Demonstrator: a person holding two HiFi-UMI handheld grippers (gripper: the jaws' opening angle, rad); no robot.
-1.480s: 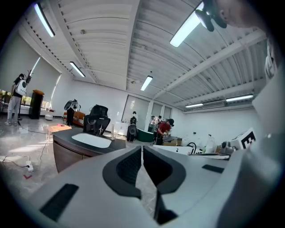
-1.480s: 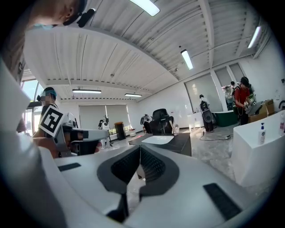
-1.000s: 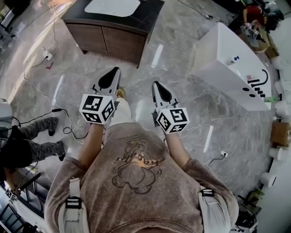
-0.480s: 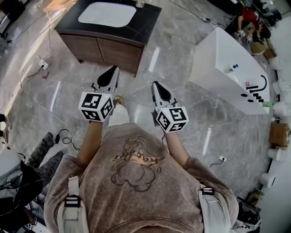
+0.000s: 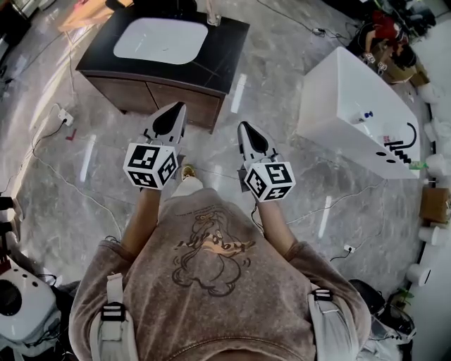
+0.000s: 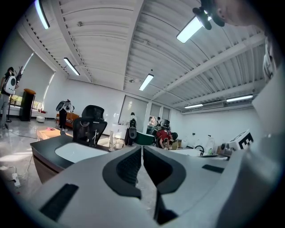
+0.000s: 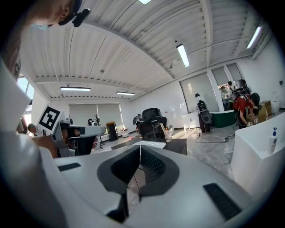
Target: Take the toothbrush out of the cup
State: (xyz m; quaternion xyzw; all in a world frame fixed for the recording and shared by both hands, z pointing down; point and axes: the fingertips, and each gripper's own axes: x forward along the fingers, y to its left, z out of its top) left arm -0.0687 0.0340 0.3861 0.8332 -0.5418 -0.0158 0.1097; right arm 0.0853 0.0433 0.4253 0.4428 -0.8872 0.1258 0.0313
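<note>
A clear cup (image 5: 213, 15) stands at the far edge of a dark vanity top (image 5: 220, 53), right of the white sink (image 5: 161, 40). In the right gripper view the cup (image 7: 169, 135) holds a pale toothbrush (image 7: 163, 128) that leans left. The left gripper view shows the cup (image 6: 111, 140) small, beyond the sink (image 6: 78, 150). My left gripper (image 5: 174, 113) and right gripper (image 5: 246, 129) are held side by side over the floor, short of the vanity. Both are shut and hold nothing; the left gripper (image 6: 142, 149) and right gripper (image 7: 140, 149) jaws meet at their tips.
A white bathtub (image 5: 352, 92) stands on the marble floor to the right. Cables (image 5: 56, 176) trail over the floor at left. A black office chair (image 6: 91, 122) stands behind the vanity. People crouch at the far right (image 5: 384, 39). Rolls line the right wall (image 5: 431, 236).
The vanity, sink and cup have come closer and lower in the head view as the person walks toward them. Both grippers stay shut and side by side.
</note>
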